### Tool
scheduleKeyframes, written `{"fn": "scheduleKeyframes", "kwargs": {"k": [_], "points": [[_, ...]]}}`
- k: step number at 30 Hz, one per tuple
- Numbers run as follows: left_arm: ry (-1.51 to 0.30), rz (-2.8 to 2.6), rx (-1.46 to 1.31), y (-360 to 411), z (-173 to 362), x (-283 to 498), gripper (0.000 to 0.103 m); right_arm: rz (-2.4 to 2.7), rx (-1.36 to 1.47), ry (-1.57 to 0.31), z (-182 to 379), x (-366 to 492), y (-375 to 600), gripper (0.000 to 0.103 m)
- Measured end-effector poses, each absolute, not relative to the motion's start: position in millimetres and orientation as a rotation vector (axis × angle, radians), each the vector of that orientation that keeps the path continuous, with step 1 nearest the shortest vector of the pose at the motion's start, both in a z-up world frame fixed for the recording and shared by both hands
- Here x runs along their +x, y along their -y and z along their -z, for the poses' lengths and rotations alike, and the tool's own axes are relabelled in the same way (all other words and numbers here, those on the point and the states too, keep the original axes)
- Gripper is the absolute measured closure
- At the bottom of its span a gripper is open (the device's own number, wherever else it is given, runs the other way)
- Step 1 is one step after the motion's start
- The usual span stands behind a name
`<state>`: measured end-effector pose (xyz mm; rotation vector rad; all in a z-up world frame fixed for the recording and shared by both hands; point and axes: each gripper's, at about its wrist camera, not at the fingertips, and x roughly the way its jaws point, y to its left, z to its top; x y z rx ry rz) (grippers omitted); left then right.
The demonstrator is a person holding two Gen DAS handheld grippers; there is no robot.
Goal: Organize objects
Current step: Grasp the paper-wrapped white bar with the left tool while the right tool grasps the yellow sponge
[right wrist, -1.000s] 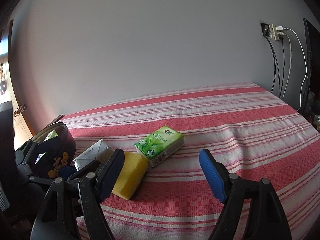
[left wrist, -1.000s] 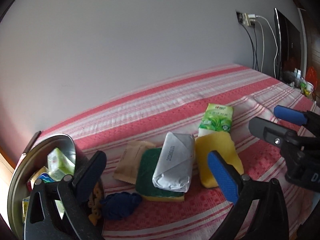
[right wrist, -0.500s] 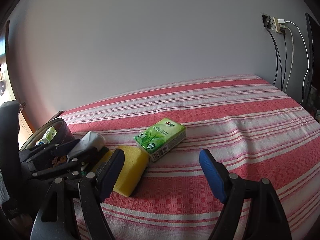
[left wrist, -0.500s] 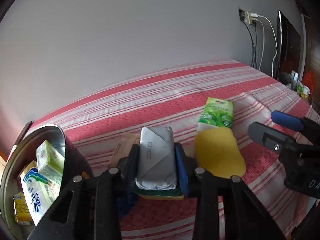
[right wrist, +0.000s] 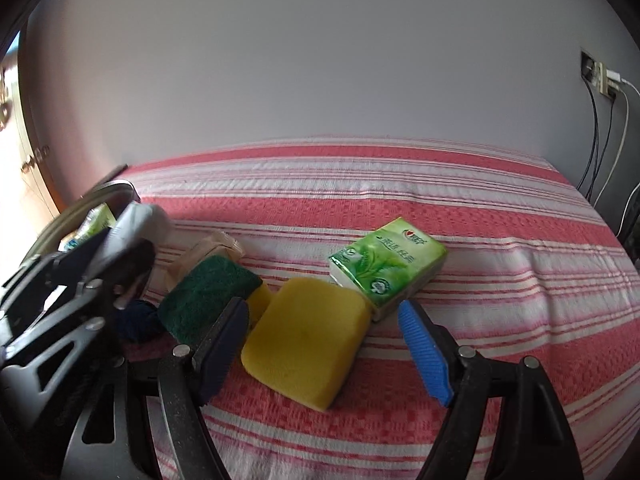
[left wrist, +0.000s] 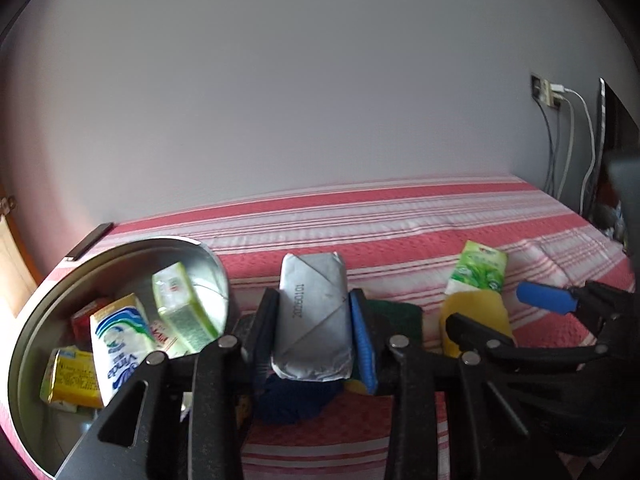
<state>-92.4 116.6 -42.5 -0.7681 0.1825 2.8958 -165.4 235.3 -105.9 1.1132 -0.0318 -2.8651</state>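
Note:
My left gripper (left wrist: 314,336) is shut on a silver foil packet (left wrist: 312,316), lifted off the striped bed cover and held just right of the round metal tin (left wrist: 120,256). The tin holds several small cartons. In the right wrist view the same packet (right wrist: 140,220) shows at the far left, in the left gripper's jaws. My right gripper (right wrist: 326,350) stands open over the yellow sponge (right wrist: 308,336), one pad on each side and neither touching it. A green tissue pack (right wrist: 386,268) lies just beyond the sponge. A green scouring pad (right wrist: 208,300) lies to its left.
A dark blue cloth ball (right wrist: 138,318) and a beige paper sachet (right wrist: 204,250) lie near the scouring pad. The red-and-white striped bed cover (right wrist: 480,208) stretches to the wall. A wall socket with cables (right wrist: 608,80) is at the far right.
The left gripper went from wide open to shut on the foil packet, lifted it off the green pad and carried it toward the tin. The right gripper moved in over the yellow sponge.

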Motion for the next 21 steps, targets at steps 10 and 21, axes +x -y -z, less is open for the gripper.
{"fn": "scheduleKeyframes", "kwargs": {"k": [10, 21], "points": [[-0.127, -2.905, -0.757, -102.2, 41.8, -89.5, 0.068, 2.802, 1.225, 0.054, 116.3, -176.7, -238.2, 0.033], [-0.107, -2.911, -0.729, -102.6, 39.7, -86.3, 0.068, 2.816, 1.139, 0.028, 109.1, -170.8, -232.0, 0.041]]}}
